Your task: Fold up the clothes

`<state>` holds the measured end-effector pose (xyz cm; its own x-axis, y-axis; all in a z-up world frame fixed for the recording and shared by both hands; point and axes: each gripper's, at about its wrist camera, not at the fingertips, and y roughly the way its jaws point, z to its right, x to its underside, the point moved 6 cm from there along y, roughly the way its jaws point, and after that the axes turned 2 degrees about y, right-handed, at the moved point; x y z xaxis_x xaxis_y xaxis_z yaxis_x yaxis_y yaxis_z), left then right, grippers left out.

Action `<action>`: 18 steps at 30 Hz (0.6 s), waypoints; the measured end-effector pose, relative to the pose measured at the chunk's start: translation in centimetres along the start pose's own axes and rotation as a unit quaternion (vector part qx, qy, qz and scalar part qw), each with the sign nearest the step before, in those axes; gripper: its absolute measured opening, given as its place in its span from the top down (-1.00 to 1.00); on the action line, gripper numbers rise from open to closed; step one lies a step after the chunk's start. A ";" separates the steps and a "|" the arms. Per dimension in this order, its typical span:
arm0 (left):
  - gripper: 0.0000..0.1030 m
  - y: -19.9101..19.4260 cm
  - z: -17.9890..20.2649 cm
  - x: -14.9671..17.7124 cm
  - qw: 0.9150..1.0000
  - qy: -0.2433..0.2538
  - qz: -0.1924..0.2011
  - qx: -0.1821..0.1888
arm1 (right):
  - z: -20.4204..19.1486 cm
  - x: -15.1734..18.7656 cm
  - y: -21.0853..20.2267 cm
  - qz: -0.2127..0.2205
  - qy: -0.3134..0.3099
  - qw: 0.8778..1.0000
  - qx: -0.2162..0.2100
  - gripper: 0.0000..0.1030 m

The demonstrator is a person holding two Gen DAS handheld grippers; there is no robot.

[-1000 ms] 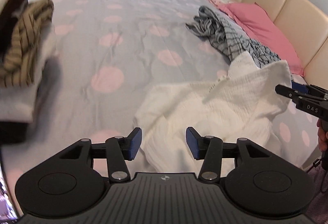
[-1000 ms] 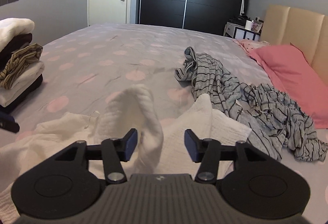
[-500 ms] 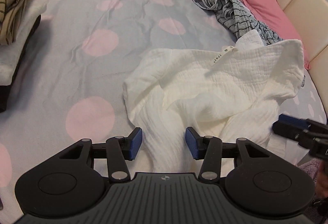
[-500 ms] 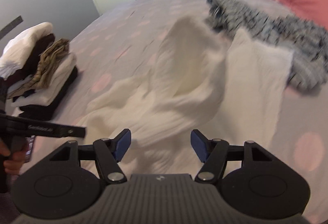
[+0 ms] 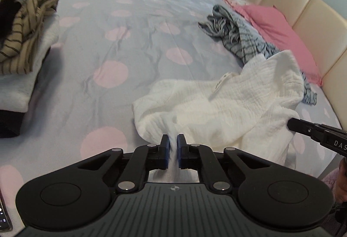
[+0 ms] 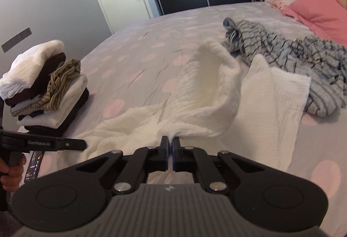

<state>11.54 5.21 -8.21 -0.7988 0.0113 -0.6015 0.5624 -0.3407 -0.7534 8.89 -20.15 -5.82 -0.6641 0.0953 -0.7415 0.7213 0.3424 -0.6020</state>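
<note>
1. Left wrist view: the left gripper (image 5: 172, 145) is clamped on the near edge of the white garment (image 5: 227, 104), which lies crumpled on the bed (image 5: 141, 26)
2. Right wrist view: the right gripper (image 6: 170, 148) pinches the garment's (image 6: 208, 93) bunched edge, beside a striped garment (image 6: 292, 59)

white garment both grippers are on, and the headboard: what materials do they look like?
White garment: looks like soft crinkled cotton gauze, matte; fine ripple texture and limp folds show it, though the fibre is a guess. Both the left gripper and right gripper pinch its near edge.
Headboard: cream padded panels, smooth with a slight sheen, likely leather or faux leather; cannot tell which.
</note>
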 end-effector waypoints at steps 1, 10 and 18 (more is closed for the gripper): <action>0.91 -0.5 -0.1 -0.2 1.000 -0.003 0.007 -0.003 | 0.2 -0.4 -0.4 0.004 -0.001 1.000 0.005 0.93; 0.92 -5.2 -1.8 -2.4 0.998 -0.007 0.060 -0.035 | 4.5 -4.8 -5.4 0.031 -0.051 0.995 0.080 0.93; 0.96 -6.8 -4.7 -2.6 0.996 -0.013 0.049 -0.079 | 11.7 -6.6 -8.6 -0.009 -0.096 0.978 0.187 0.93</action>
<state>10.82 11.93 -2.76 -0.7426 -0.0399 -0.6686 0.6629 -0.1863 -0.7252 9.36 -34.66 0.82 -0.6537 -0.0968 -0.7506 0.7555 -0.0269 -0.6545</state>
